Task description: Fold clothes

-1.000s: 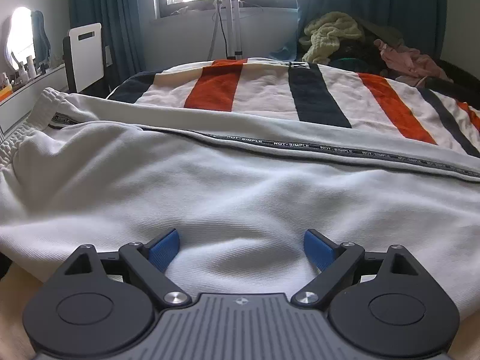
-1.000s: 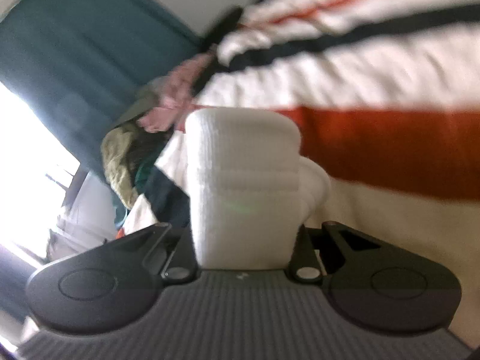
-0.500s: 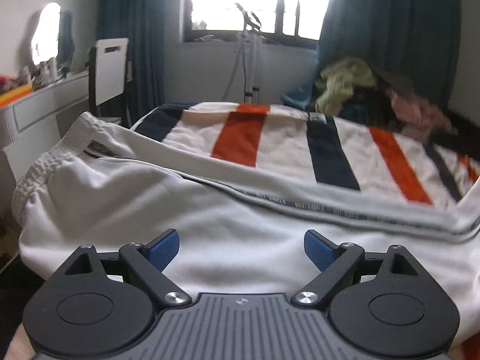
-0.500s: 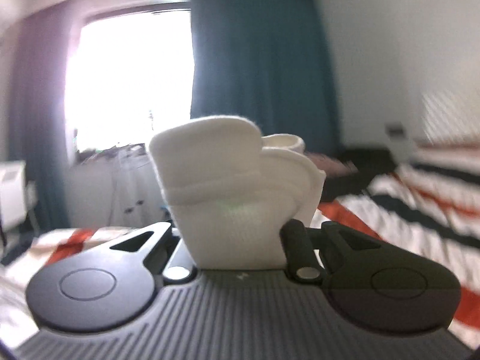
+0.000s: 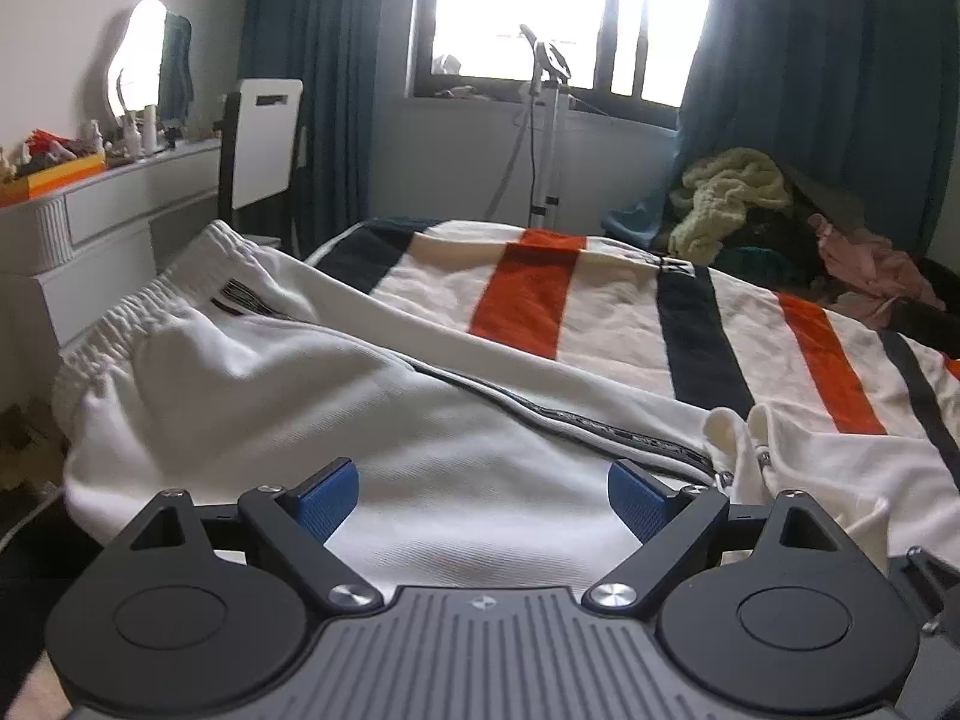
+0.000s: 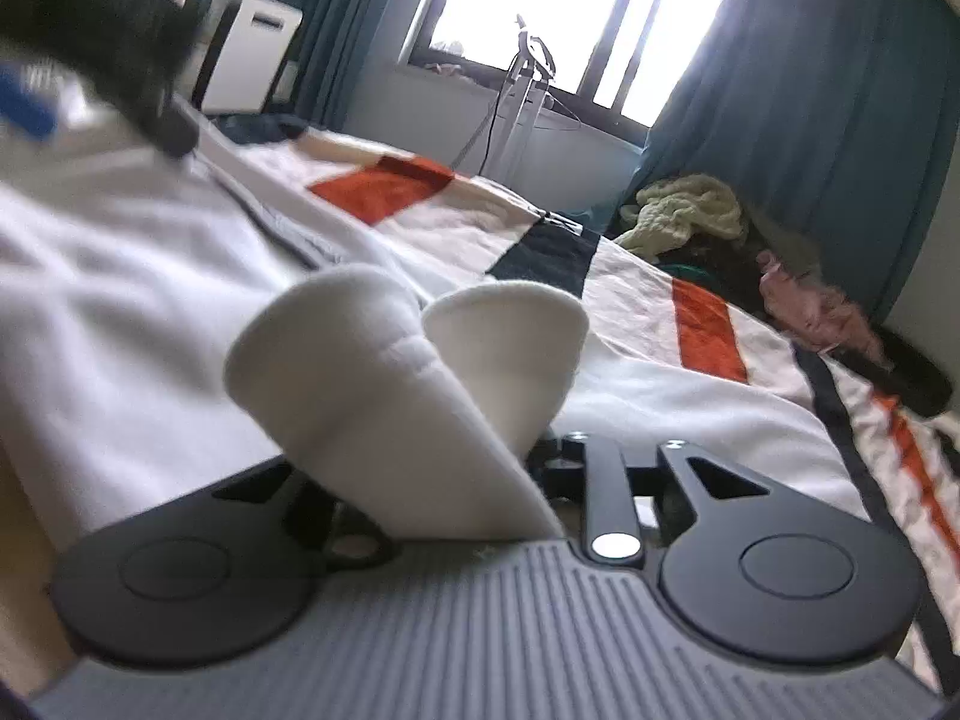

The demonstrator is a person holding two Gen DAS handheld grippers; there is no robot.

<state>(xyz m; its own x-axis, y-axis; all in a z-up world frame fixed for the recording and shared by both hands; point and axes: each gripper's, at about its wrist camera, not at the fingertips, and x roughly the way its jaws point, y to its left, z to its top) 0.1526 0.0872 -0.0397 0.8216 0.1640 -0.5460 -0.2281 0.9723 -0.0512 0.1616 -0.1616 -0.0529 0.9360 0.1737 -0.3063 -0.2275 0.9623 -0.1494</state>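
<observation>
my right hand-held gripper (image 6: 456, 480) sits low, clamped on the white trousers' (image 5: 252, 396) cuffs (image 6: 384, 360); my left hand-held gripper (image 5: 480, 501) hovers level, wide open and empty.

Straight ahead of my claw, a bright window (image 5: 564, 12) floods the far wall with daylight, framed by dark teal curtains (image 5: 822, 78) on both sides. A slim white stand (image 5: 543, 138) rises beneath the sill. The bed (image 5: 606, 300) stretches forward under me, covered in cream with orange and navy stripes. Ahead to my right, a heap of laundry (image 5: 756, 210) sits at the bed's far corner. Off to my left stands a white dresser (image 5: 114, 210) cluttered with small bottles, an oval mirror (image 5: 135, 54) on the wall above it, and a white-backed chair (image 5: 264, 144) beside.
</observation>
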